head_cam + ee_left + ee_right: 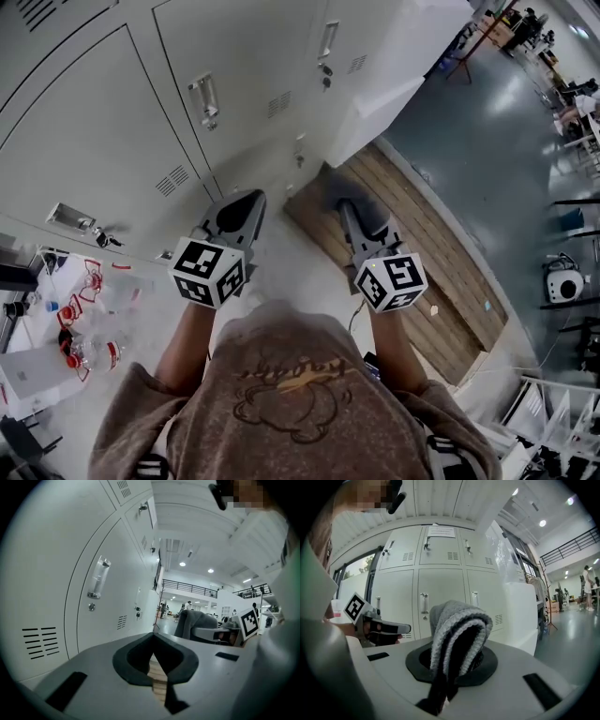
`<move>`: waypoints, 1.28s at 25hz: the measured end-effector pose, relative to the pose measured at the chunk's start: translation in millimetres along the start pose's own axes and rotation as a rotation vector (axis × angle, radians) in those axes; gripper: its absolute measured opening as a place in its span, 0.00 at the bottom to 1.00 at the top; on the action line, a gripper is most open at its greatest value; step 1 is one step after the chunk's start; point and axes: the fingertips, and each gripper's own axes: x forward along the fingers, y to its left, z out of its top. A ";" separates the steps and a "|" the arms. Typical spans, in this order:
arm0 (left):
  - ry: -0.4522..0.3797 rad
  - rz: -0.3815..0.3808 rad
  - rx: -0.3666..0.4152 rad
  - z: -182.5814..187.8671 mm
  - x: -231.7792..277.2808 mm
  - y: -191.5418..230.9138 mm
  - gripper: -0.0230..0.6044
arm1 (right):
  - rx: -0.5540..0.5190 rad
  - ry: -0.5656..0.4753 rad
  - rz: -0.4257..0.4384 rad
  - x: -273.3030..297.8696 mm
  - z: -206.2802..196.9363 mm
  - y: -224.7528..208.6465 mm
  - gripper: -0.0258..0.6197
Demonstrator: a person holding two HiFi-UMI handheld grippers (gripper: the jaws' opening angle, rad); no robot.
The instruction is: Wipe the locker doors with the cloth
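Pale grey locker doors [94, 141] fill the upper left of the head view, with the two grippers held side by side below them. My left gripper [249, 199] points at the lockers, its jaws shut with nothing between them. In the left gripper view the left gripper [153, 636] is close to a lower door [70, 573] without touching it. My right gripper [352, 202] is shut on a folded grey knitted cloth [367, 210]. That cloth [457, 630] drapes over the jaw tips and faces the locker doors [440, 583] from a distance.
A wooden slatted platform [422, 253] lies on the floor to the right of the lockers. A low white table with bottles and red items [80, 319] stands at the left. A plastic-wrapped white cabinet [403, 56] adjoins the lockers. Door handles [203, 98] jut out.
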 end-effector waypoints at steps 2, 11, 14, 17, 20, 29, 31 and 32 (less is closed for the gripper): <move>-0.005 -0.004 -0.005 -3.5 0.4 -3.0 0.03 | 0.028 -0.012 -0.027 -7.5 -6.8 -0.1 0.10; -0.024 0.032 -0.013 -21.1 -8.2 0.1 0.03 | 0.046 0.021 -0.060 -12.9 -47.5 5.0 0.10; -0.032 0.045 -0.010 -26.7 -10.2 3.9 0.03 | 0.051 0.033 -0.055 -12.6 -58.6 5.6 0.10; -0.039 0.055 -0.014 -30.6 -10.8 7.9 0.03 | 0.079 0.041 -0.041 -10.4 -67.7 7.9 0.10; -0.034 0.062 -0.018 -34.5 -10.6 10.0 0.03 | 0.088 0.040 -0.025 -8.1 -69.7 11.8 0.10; -0.024 0.080 -0.011 -35.7 -11.7 16.6 0.03 | 0.073 0.045 -0.031 -5.9 -71.5 14.0 0.10; -0.019 0.082 -0.009 -36.2 -12.5 17.4 0.03 | 0.081 0.050 -0.029 -4.8 -72.8 15.8 0.10; -0.017 0.083 -0.009 -36.7 -12.9 17.7 0.03 | 0.084 0.053 -0.027 -3.9 -73.4 16.7 0.10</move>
